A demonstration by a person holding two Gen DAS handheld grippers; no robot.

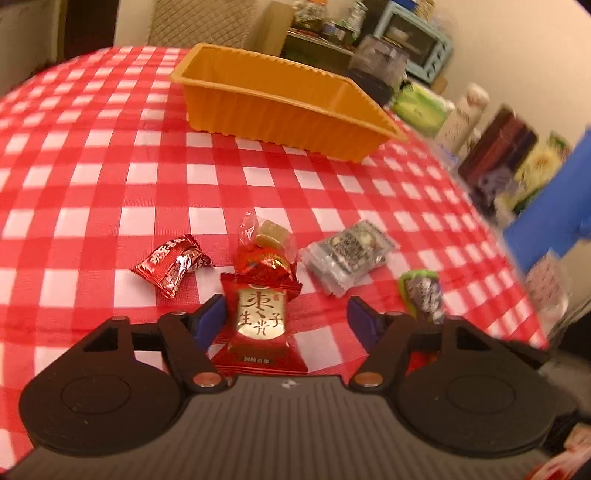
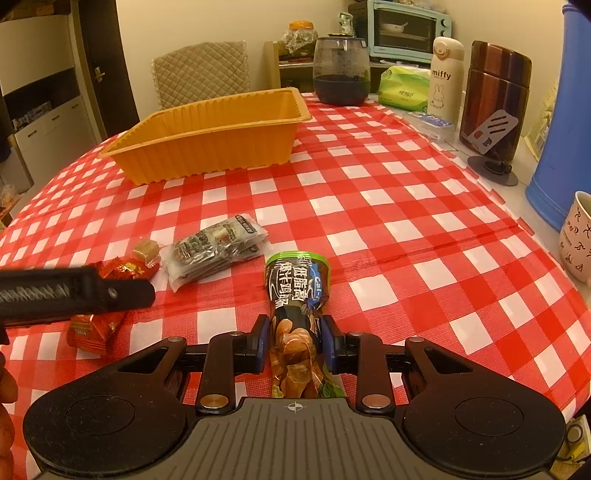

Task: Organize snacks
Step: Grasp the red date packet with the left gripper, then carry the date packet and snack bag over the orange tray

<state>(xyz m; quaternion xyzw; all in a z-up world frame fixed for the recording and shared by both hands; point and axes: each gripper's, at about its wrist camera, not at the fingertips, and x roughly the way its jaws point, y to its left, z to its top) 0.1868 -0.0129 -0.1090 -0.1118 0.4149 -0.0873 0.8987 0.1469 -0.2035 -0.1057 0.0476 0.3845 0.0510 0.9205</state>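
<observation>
Snacks scattered on near part of red-and-white checked tablecloth (image 1: 110,177), orange ribbed tray (image 1: 280,107) further back on same cloth, nothing visible inside it from either view. Left gripper (image 1: 286,317) low over the pile, jaws apart, red packet with gold label (image 1: 260,325) lying between its blue pads; left pad right at packet's edge, right pad clearly off it with bare cloth between, so not clamped. Just beyond that packet a red foil candy with a clear-wrapped tan sweet (image 1: 267,245) against it. Left of those, separate red candy wrapper (image 1: 171,264) flat on cloth. Right of them, grey clear-wrapped sachets (image 1: 349,256) in a loose stack. Right gripper (image 2: 293,341) jaws closed tight on dark and green snack pouch (image 2: 297,291), pads pressing both sides of its lower half, printed top end sticking out forward past the fingertips; whether pouch is touching the cloth cannot tell. In right wrist view left gripper's black finger comes in from left edge over the red packets, sachets just beyond it, tray well apart further back left. Along far and right table edge: dark glass jar (image 2: 341,70), green tissue pack (image 2: 402,88), white miffy bottle (image 2: 445,79), brown canister (image 2: 496,96), blue container (image 2: 565,122), patterned mug (image 2: 576,236). Quilted chair back (image 2: 201,72) behind tray, teal toaster oven (image 2: 406,31) on shelf at rear
</observation>
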